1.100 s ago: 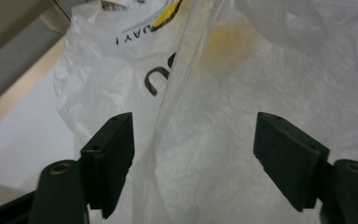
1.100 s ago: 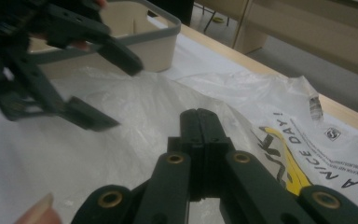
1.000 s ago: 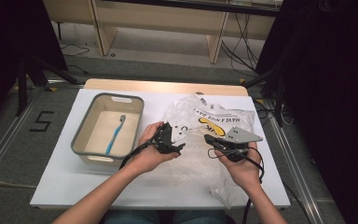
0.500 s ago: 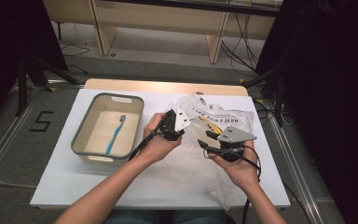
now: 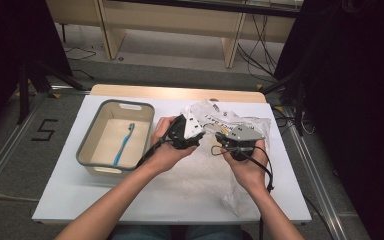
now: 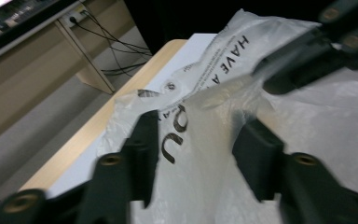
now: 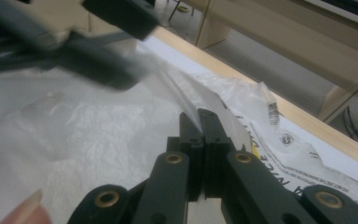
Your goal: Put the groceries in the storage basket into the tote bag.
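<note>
Thin plastic bag [image 5: 240, 125] beside the tray [image 5: 87, 150] — light, limp, slippery.
Right hand-held gripper [image 7: 204, 122] pinches its edge; left hand-held gripper [image 6: 198, 154], just opening, straddles a fold — grip doubled film.

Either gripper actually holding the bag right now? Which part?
Right gripper is shut on a thin fold of the plastic bag near its mouth. Left gripper is open, bag film between its jaws, not pinched.

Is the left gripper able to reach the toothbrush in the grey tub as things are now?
Probably yes. The toothbrush lies alone in the open-topped tub, just beside the left gripper, whose fingers stand apart around the plastic bag without pinching it.
</note>
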A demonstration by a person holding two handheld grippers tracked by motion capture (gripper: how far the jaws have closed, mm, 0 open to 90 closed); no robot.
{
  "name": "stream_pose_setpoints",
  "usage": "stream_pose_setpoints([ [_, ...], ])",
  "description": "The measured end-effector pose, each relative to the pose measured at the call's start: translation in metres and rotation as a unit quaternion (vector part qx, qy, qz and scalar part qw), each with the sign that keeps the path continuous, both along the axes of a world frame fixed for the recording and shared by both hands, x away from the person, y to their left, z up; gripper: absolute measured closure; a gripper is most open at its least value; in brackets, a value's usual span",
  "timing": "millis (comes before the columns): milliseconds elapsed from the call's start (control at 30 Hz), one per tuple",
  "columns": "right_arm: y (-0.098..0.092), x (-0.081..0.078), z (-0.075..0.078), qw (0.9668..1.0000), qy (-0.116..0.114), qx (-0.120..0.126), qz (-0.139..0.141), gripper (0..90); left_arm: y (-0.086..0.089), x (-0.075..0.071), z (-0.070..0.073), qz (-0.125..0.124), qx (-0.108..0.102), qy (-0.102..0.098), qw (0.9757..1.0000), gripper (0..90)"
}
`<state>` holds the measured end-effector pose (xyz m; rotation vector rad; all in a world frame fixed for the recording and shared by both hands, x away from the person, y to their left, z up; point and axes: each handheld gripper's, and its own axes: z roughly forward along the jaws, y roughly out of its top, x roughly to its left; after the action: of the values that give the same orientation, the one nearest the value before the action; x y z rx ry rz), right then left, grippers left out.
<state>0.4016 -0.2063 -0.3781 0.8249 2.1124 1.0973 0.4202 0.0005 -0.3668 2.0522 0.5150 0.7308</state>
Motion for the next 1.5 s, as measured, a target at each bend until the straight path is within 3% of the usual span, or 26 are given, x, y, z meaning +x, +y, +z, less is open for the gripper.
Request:
stream_pose_setpoints([
  [67, 0.000, 0.002, 0.003, 1.0000, -0.001, 0.005, -0.005, 90.0, 0.008, -0.005, 0.005, -0.006, 0.002, 0.026, 0.9996, 35.5],
  [100, 0.001, 0.003, 0.005, 0.9999, -0.003, 0.009, -0.011, 90.0, 0.013, -0.009, 0.007, -0.007, -0.001, 0.029, 0.9996, 30.5],
  [300, 0.004, 0.006, 0.013, 0.9996, -0.007, 0.020, -0.018, 90.0, 0.056, -0.019, 0.026, -0.001, -0.042, 0.044, 0.9982, 23.2],
  [400, 0.005, 0.006, 0.014, 0.9997, -0.008, 0.019, -0.016, 90.0, 0.078, -0.014, 0.030, 0.032, -0.051, 0.040, 0.9974, 22.7],
  [500, 0.006, 0.006, 0.014, 0.9996, -0.008, 0.021, -0.017, 90.0, 0.103, -0.002, 0.026, 0.077, -0.048, 0.042, 0.9950, 22.8],
  [633, 0.005, 0.005, 0.015, 0.9995, -0.007, 0.024, -0.018, 90.0, 0.126, 0.014, 0.016, 0.124, -0.048, 0.063, 0.9890, 22.8],
  [700, 0.005, 0.005, 0.016, 0.9994, -0.008, 0.027, -0.018, 90.0, 0.136, 0.022, 0.011, 0.150, -0.044, 0.074, 0.9850, 23.0],
  [767, 0.004, 0.005, 0.017, 0.9994, -0.009, 0.027, -0.019, 90.0, 0.143, 0.032, 0.003, 0.170, -0.022, 0.091, 0.9809, 23.7],
  [833, 0.004, 0.005, 0.017, 0.9993, -0.010, 0.030, -0.019, 90.0, 0.148, 0.043, -0.005, 0.189, -0.012, 0.112, 0.9754, 23.8],
  [1033, 0.003, 0.004, 0.019, 0.9992, -0.009, 0.032, -0.021, 90.0, 0.157, 0.072, -0.029, 0.212, 0.004, 0.178, 0.9609, 24.5],
  [1133, 0.003, 0.004, 0.018, 0.9993, -0.009, 0.030, -0.021, 90.0, 0.161, 0.085, -0.041, 0.228, 0.001, 0.209, 0.9510, 24.9],
  [1300, 0.002, 0.004, 0.019, 0.9992, -0.008, 0.033, -0.021, 90.0, 0.166, 0.096, -0.058, 0.244, 0.036, 0.256, 0.9347, 26.3],
  [1400, 0.002, 0.004, 0.019, 0.9992, -0.007, 0.032, -0.021, 90.0, 0.168, 0.100, -0.068, 0.255, 0.059, 0.284, 0.9224, 27.5],
  [1500, 0.002, 0.004, 0.019, 0.9992, -0.009, 0.034, -0.020, 90.0, 0.170, 0.102, -0.073, 0.260, 0.067, 0.300, 0.9153, 29.7],
])
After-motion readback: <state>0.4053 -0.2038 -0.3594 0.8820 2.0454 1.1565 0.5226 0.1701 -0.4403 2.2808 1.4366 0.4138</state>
